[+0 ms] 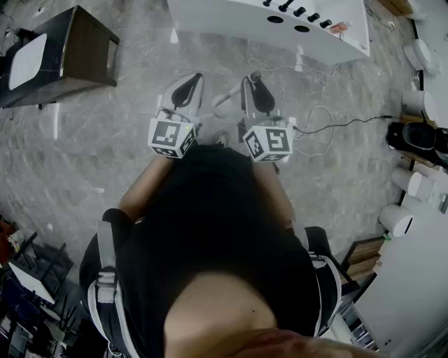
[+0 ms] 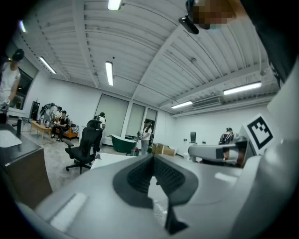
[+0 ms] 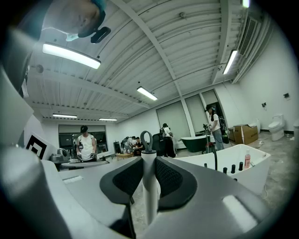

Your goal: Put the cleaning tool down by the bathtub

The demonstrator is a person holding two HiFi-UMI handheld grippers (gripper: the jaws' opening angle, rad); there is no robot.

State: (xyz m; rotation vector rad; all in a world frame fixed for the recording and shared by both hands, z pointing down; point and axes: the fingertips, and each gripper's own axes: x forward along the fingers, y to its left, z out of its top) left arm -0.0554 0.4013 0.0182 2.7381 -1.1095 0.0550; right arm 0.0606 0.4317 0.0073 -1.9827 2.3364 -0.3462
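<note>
Two grippers are out in front of us, side by side above the grey floor. The left gripper has its pads pressed together at the tips, and there is nothing in it. The right gripper is squeezed onto the cleaning tool, with the white handle between its pads. The handle stands up straight, and its grey loop pokes out above the jaws. We cannot make out the bottom end of the tool.

A little way ahead, past some thin cables on the floor, is the white bathtub. It has black knobs and a small pink bottle on its edge. Far across the room there is a dark green bathtub too, with people near it.

We think the white bathtub is the one we want, because it is close. None of the job is done yet: the tool is up off the floor in our grip and not yet beside the tub. We think we need to go closer, bring the tool down next to the tub, and then open the right gripper to let go.
</note>
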